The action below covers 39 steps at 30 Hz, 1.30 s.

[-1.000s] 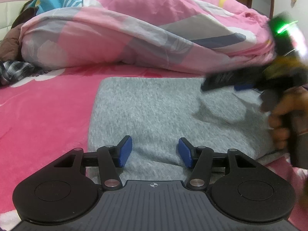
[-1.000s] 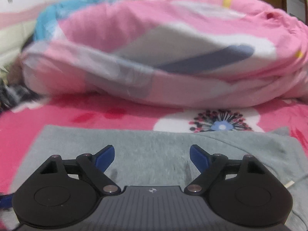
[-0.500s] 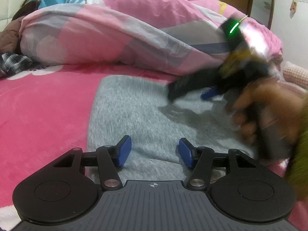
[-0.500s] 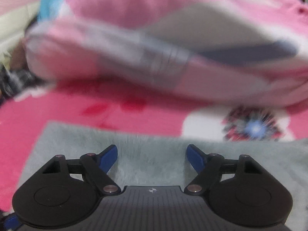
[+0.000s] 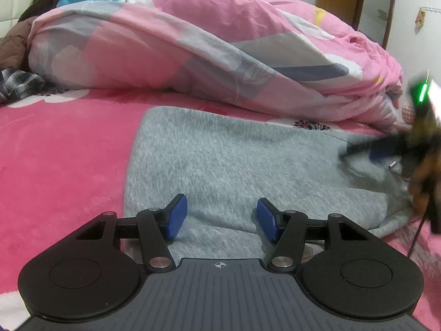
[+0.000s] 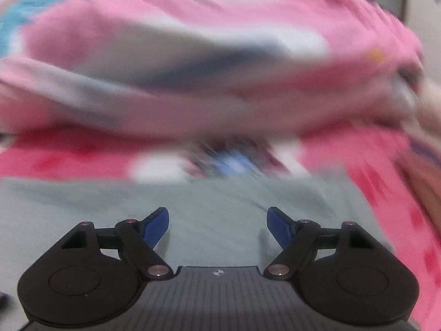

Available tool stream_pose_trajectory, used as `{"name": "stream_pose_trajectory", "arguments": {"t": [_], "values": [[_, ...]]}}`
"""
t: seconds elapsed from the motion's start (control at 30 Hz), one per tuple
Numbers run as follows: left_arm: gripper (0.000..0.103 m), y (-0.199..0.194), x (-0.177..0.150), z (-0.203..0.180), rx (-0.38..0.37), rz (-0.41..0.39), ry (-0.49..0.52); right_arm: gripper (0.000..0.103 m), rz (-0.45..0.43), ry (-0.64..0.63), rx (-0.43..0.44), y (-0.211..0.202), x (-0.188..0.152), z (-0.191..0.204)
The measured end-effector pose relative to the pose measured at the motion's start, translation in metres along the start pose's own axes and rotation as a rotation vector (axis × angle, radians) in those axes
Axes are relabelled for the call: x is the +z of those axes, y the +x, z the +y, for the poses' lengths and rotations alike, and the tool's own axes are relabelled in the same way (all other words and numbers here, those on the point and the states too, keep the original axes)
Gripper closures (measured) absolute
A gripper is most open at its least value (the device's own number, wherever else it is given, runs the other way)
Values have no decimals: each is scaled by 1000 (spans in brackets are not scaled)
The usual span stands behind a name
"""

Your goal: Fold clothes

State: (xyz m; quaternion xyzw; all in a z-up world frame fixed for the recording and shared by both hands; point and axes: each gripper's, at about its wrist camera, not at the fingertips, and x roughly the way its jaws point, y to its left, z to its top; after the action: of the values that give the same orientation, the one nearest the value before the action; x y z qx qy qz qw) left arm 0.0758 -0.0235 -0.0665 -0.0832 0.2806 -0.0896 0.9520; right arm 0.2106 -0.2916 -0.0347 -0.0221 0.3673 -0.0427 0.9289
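Note:
A grey folded garment [image 5: 234, 162] lies flat on the pink bedspread [image 5: 60, 160]. My left gripper [image 5: 222, 219] is open and empty, its blue pads just above the garment's near edge. My right gripper [image 6: 217, 229] is open and empty over the garment [image 6: 209, 207] in its own blurred view. It also shows in the left wrist view [image 5: 386, 149] as a blurred dark shape at the garment's right edge, held by a hand.
A bunched pink, grey and white quilt [image 5: 209, 47] lies across the bed behind the garment. A plaid cloth [image 5: 19, 85] and brown fabric sit at the far left. A wooden door [image 5: 355, 8] stands at the back right.
The right gripper swung in over the middle of the garment, then moved back out to its right edge. The left gripper stayed open near the front edge. The garment has not moved.

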Motion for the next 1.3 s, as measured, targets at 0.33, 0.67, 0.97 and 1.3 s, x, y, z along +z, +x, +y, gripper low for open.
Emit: {"name": "stream_pose_trajectory", "arguments": {"t": [0.33, 0.67, 0.97, 1.3], "values": [[45, 0, -1, 0, 0, -2, -4, 23, -132, 56, 158, -54, -37, -20], [43, -1, 2, 5, -27, 10, -27, 24, -123, 49, 248, -78, -73, -11], [25, -28, 19, 17, 7, 0, -44, 23, -116, -65, 291, -87, -108, 17], [37, -40, 30, 75, 128, 102, -236, 24, -329, -379, 418, -148, -127, 90]]}}
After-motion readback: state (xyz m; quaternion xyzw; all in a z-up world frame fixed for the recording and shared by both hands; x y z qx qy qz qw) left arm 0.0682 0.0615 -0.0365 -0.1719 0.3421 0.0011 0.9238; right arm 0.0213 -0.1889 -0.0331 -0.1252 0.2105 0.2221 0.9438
